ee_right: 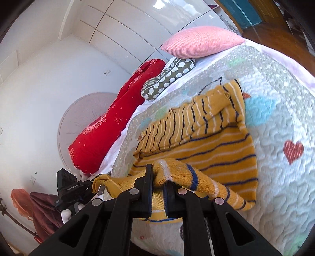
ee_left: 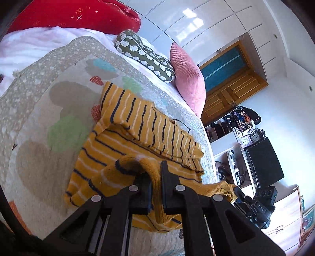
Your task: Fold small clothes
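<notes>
A small mustard-yellow knit sweater [ee_left: 141, 135] with navy and white stripes lies on the quilted bedspread [ee_left: 39, 110], its sleeves folded across the body. My left gripper [ee_left: 155, 177] is shut on the sweater's near hem, lifted into a fold. My right gripper [ee_right: 158, 181] is shut on the other end of the same hem; the sweater [ee_right: 206, 137] shows beyond it. The right gripper also shows in the left wrist view [ee_left: 239, 194], and the left gripper in the right wrist view [ee_right: 96, 185], each pinching the hem's edge.
A pink pillow [ee_left: 189, 78], a green patterned cushion [ee_left: 145, 57] and a red pillow [ee_left: 78, 15] lie at the far side of the bed. White wardrobes [ee_left: 196, 23], a wooden door [ee_left: 232, 86] and cluttered shelves [ee_left: 246, 126] stand beyond.
</notes>
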The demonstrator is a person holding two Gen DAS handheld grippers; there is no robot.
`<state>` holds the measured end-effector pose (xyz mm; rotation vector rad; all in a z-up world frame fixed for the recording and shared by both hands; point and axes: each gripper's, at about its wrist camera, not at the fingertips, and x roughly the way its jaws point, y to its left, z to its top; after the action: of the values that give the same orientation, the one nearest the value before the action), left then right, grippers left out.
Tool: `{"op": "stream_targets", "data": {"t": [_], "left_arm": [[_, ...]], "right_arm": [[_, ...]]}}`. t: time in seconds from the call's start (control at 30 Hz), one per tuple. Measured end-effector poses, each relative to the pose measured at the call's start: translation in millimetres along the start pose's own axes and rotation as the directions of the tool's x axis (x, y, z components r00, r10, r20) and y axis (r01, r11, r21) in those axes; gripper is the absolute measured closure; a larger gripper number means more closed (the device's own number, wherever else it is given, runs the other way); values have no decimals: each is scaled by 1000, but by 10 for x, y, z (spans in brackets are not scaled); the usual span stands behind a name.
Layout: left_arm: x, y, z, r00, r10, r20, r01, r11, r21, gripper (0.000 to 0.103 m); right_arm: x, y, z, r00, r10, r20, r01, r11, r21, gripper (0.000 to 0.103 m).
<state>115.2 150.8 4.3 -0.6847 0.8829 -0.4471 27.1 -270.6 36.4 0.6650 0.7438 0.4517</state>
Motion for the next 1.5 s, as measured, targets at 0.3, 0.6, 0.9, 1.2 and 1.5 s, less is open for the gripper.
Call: {"op": "stream_targets", "data": {"t": [0.3, 0.6, 0.9, 1.2, 1.5], "left_arm": [[863, -100, 925, 996, 83, -24, -83, 996, -10, 96], [1698, 357, 1293, 985, 137, -104, -149, 982, -119, 94], [1380, 565, 1644, 987, 158, -2, -154, 960, -233, 65], [1305, 117, 1324, 977, 208, -42, -207, 978, 35, 58], [2066, 214, 1262, 897, 406, -175, -393, 913, 105, 63]], "right_arm": [[795, -67, 924, 987, -159, -20, 158, 986, -48, 94], [1512, -800, 1337, 973, -219, -67, 226, 965, 136, 91], [1562, -1494, 1431, 992, -123, 2, 108, 877, 469, 68], [1136, -891, 1505, 962, -242, 129, 211, 954, 212, 40], [1976, -836, 1272, 918, -387, -92, 388, 921, -1, 56]]}}
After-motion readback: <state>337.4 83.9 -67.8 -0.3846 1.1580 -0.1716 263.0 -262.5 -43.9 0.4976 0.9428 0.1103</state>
